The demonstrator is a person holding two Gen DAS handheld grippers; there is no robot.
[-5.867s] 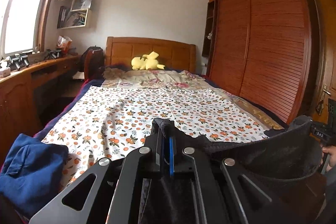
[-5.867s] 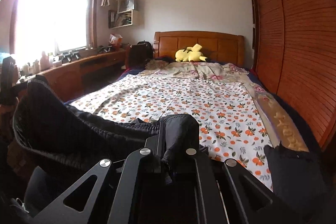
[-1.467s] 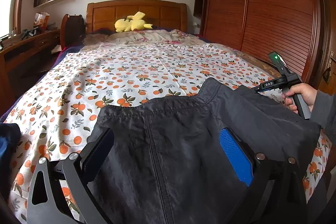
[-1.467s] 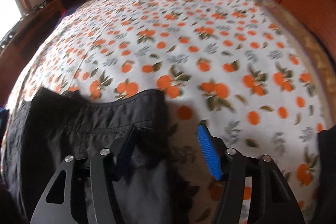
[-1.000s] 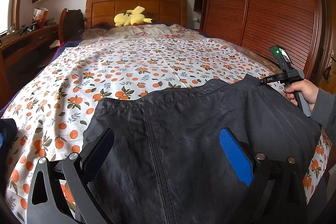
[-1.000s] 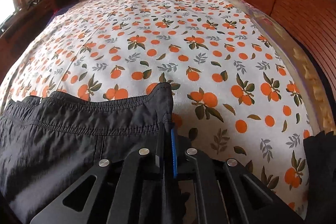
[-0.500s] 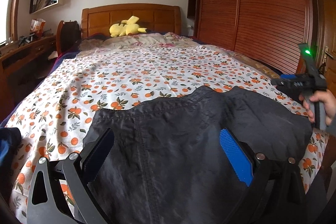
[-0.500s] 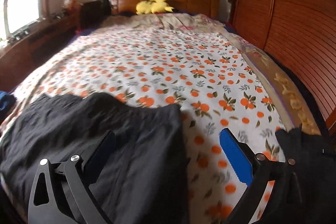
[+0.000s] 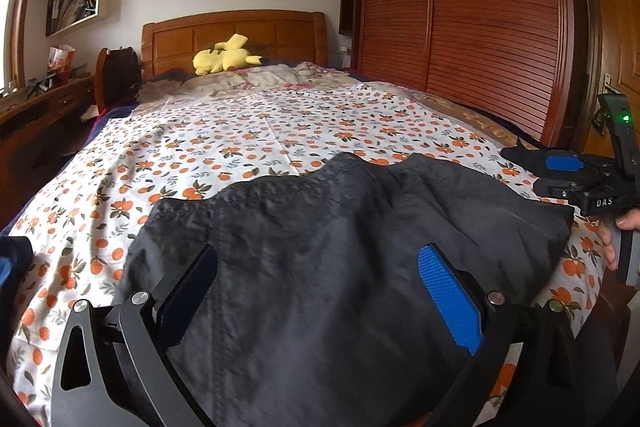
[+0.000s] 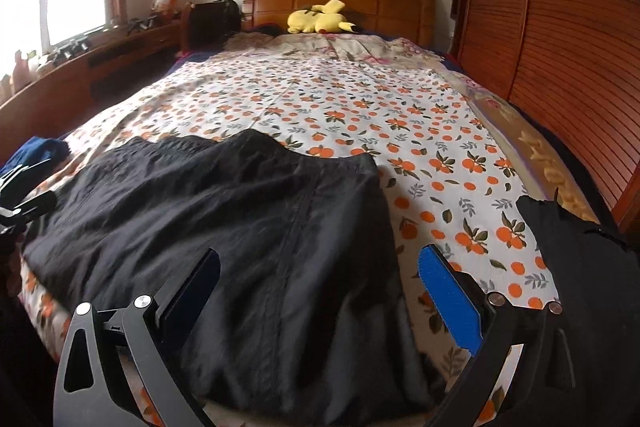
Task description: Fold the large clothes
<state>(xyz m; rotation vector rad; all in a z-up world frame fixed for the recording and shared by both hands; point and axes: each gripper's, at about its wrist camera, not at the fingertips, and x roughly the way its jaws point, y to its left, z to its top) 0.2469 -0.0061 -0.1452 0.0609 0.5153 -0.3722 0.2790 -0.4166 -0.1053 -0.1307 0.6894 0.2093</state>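
A large black garment (image 9: 340,227) lies spread flat across the foot of the bed, its stitched waistband edge toward the headboard. My left gripper (image 9: 320,287) hovers over it, open, with nothing pinched between the pads. My right gripper (image 10: 320,291) is also wide open, above the garment's (image 10: 224,211) right side, holding nothing. In the left wrist view the right gripper (image 9: 568,171) shows at the right edge in a person's hand, off the garment's right corner. The left gripper (image 10: 24,203) peeks in at the far left of the right wrist view.
The bed sheet (image 10: 400,99) is white with an orange-fruit print. A second black garment (image 10: 580,267) lies at the bed's right corner and a blue one (image 10: 36,151) at the left edge. A yellow plush toy (image 9: 224,59) sits by the headboard. A wooden wardrobe (image 9: 480,27) stands right, a desk (image 10: 100,55) left.
The right gripper, shut on the garment's waistband corner a second ago, has opened, released it and pulled back and up. The left gripper has drawn back slightly. The garment now rests flat.
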